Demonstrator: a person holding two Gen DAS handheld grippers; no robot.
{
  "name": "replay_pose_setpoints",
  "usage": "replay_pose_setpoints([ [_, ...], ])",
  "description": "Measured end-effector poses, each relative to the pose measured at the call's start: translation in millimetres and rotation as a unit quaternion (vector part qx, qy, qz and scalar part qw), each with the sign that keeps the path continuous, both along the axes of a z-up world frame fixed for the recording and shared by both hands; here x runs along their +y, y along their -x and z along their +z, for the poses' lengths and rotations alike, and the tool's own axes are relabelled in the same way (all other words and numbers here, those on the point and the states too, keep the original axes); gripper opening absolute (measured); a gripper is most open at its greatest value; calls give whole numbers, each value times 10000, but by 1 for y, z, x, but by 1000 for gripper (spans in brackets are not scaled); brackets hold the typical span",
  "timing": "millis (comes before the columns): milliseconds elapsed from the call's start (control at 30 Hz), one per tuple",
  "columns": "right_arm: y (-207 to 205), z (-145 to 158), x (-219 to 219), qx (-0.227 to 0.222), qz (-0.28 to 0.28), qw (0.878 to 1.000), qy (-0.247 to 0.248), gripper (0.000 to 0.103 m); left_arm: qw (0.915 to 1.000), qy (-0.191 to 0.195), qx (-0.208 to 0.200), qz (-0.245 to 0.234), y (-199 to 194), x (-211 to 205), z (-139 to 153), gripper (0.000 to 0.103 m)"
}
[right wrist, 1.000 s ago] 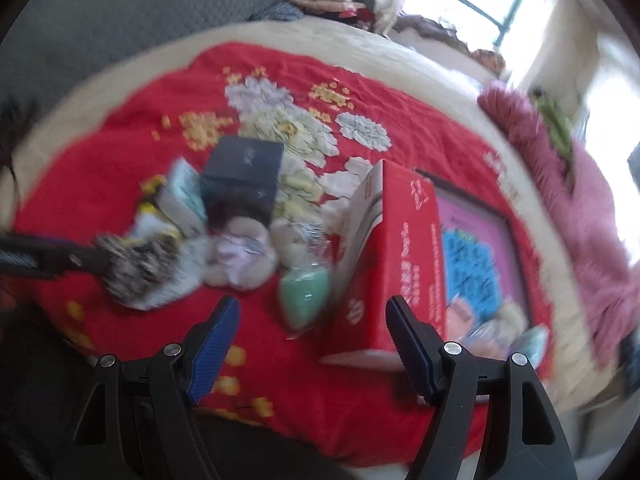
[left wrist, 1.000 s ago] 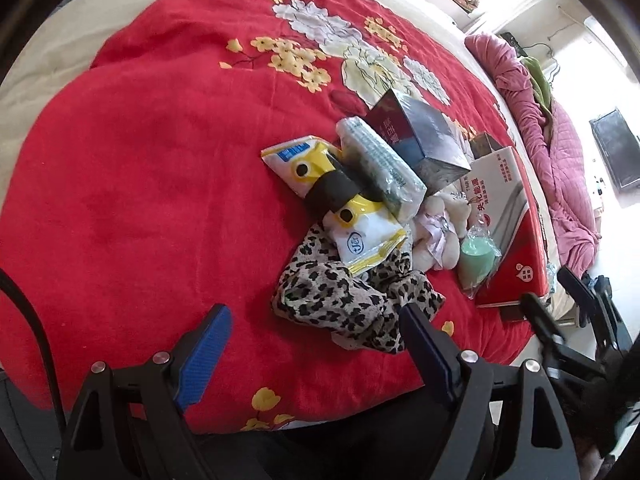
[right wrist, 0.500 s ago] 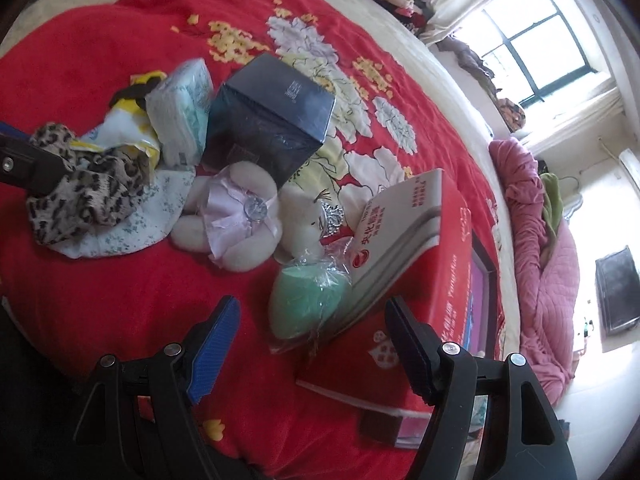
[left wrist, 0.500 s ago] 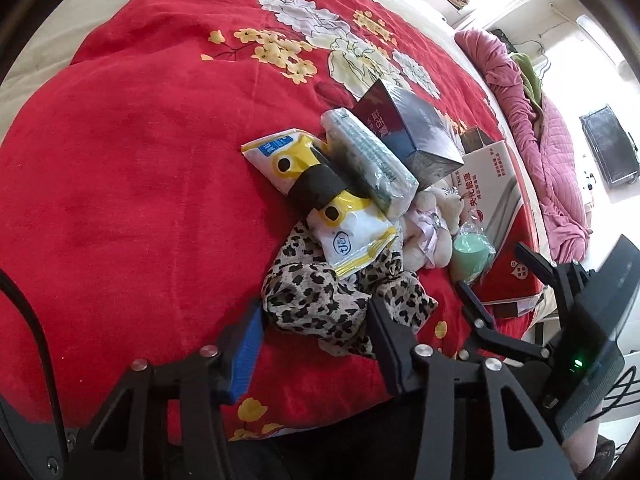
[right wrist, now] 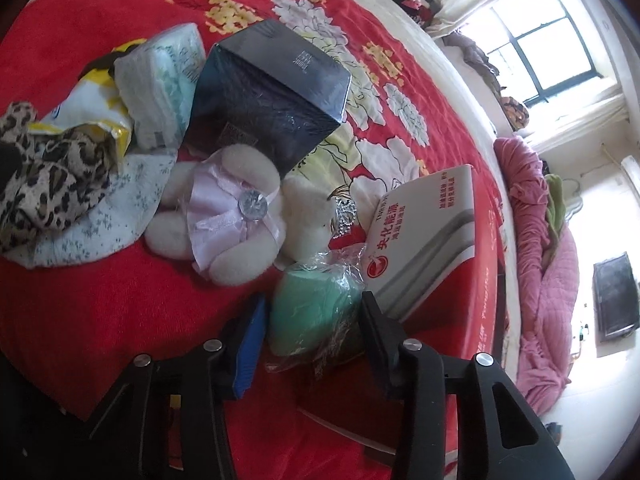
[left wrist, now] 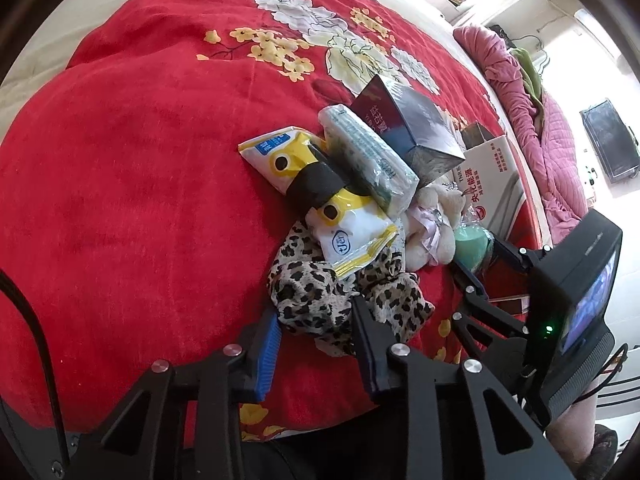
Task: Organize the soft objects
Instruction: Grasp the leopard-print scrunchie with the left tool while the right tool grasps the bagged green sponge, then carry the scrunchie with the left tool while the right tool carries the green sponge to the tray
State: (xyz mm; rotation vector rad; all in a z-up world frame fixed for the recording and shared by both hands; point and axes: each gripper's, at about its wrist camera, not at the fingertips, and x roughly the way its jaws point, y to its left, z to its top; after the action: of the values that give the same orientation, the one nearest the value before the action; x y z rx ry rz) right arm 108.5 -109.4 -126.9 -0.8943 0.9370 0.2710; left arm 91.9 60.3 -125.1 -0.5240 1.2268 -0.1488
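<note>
A pile lies on a red flowered bedspread. My left gripper has its jaws closed around the near edge of a leopard-print cloth, which also shows in the right wrist view. My right gripper has its jaws close on both sides of a green soft object in crinkly plastic wrap, seen small in the left wrist view. A white plush toy in a pink dress lies between the two. A yellow-and-white wipes pack and a tissue pack rest on the cloth.
A dark glossy box stands behind the plush toy. A red-and-white carton lies right of the green object. A pale floral cloth lies under the leopard cloth. A pink quilt lies at the bed's far right.
Both grippers moved forward into the pile and narrowed: the left closed on the leopard cloth's edge, the right came around the green wrapped object.
</note>
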Motion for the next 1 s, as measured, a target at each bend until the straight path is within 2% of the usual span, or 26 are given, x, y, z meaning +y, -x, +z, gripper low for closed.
replay_pose_setpoints([
  [67,3,6,-3,22,-32,9999,-158,44,10000,7,-4,12,0,1,0,32],
  [167,8,24,-12,148,-163,9972,-719,44,10000,0,-33,14,2,1,3,29],
  [300,12,44,-21,314,-390,9895,-1353,44,9999,12,-130,44,5,2,8,18],
  [533,19,60,-28,315,-598,9836,-1670,44,9990,126,-406,98,9,7,20,11],
  [767,28,78,-39,236,-681,9764,-2037,44,9969,-229,-755,-5,16,-1,41,10],
  [1000,35,101,-47,73,-696,9709,-2292,44,9932,-337,-1110,-111,22,-8,71,10],
])
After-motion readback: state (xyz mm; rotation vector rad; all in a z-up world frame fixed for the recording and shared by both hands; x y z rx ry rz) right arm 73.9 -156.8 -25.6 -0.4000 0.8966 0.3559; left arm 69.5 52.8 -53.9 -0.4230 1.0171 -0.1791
